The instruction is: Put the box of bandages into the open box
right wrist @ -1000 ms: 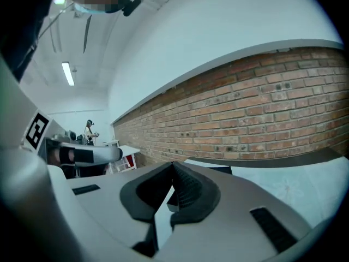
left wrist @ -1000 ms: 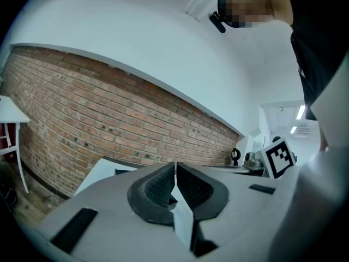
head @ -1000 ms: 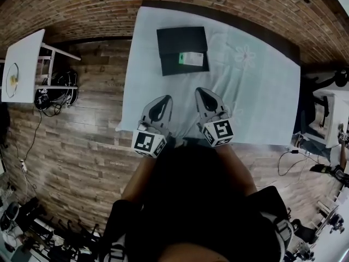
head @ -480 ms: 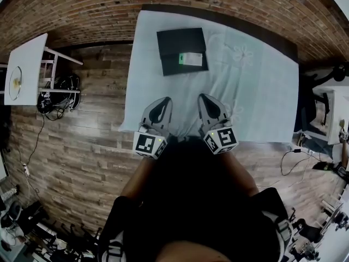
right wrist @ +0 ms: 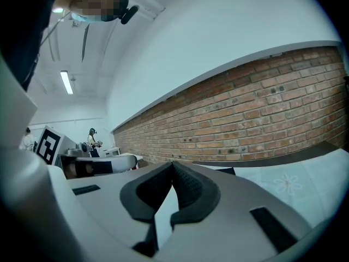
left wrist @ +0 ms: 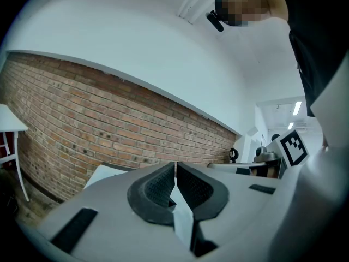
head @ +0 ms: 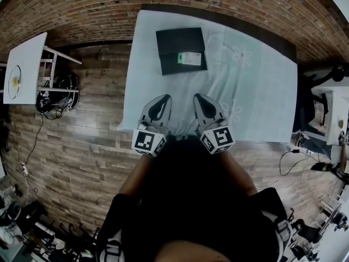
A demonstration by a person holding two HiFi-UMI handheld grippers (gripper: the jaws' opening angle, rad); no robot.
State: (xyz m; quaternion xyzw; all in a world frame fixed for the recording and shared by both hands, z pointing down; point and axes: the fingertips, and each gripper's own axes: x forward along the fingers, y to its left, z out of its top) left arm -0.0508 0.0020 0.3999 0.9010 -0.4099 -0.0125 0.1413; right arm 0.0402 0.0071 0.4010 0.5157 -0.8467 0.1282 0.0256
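so, table (head: 262,91): pale cloth over it, and everything for the job sits on top.
open box (head: 177,40): black, on the far side, left of middle, its mouth facing up to take things.
left gripper (head: 162,99): over the near edge, jaws pressed together on nothing; parked, i'd say.
right gripper (head: 198,98): just beside it, likewise closed and empty.
box of bandages (head: 191,58): green and white, apparently lying in the open box's near right corner, well apart from both grippers' fingers; the job looks done.
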